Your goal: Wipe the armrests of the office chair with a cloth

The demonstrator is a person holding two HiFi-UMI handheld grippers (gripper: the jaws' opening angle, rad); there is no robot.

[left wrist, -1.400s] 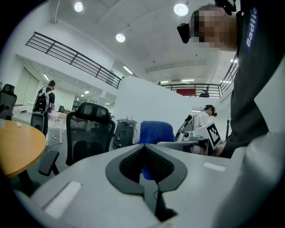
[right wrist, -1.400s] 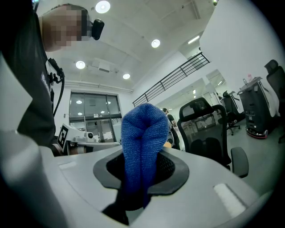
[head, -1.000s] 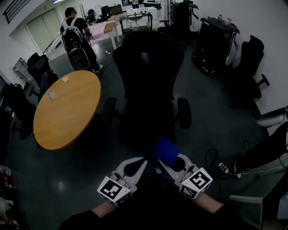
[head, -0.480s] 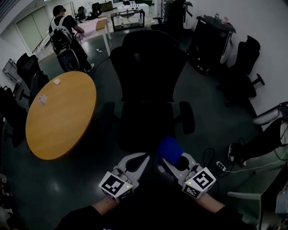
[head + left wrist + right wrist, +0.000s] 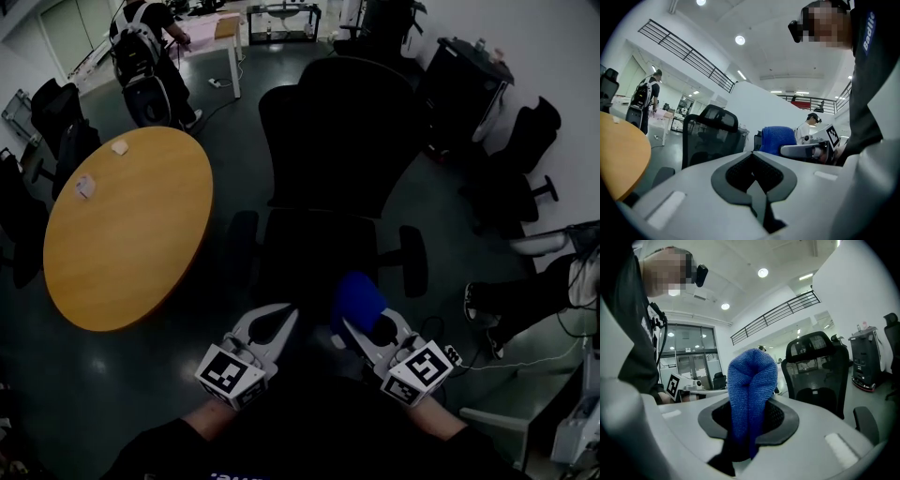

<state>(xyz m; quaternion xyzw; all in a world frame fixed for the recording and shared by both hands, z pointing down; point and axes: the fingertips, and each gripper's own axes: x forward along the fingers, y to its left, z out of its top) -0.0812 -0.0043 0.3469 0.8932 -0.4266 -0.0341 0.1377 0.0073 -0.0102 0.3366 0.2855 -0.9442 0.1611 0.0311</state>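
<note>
The black office chair (image 5: 323,187) faces me in the head view, with its left armrest (image 5: 242,246) and right armrest (image 5: 413,261) sticking out beside the seat. My right gripper (image 5: 352,323) is shut on a folded blue cloth (image 5: 356,300), held just short of the seat's front edge. The cloth (image 5: 750,399) bulges up between the jaws in the right gripper view, with the chair (image 5: 815,376) behind it. My left gripper (image 5: 277,323) hovers beside it, shut and empty; its jaws (image 5: 752,176) meet with nothing between them. Neither gripper touches the chair.
A round wooden table (image 5: 122,225) stands left of the chair. A person with a backpack (image 5: 145,56) is at the far back left. Other black chairs (image 5: 511,169) and a dark cabinet (image 5: 464,84) line the right wall. A power strip (image 5: 450,354) and someone's legs (image 5: 525,291) are on the right.
My head view has shifted, so the chair and table sit lower and further right. Both grippers keep their places in front of me, the cloth still clamped.
</note>
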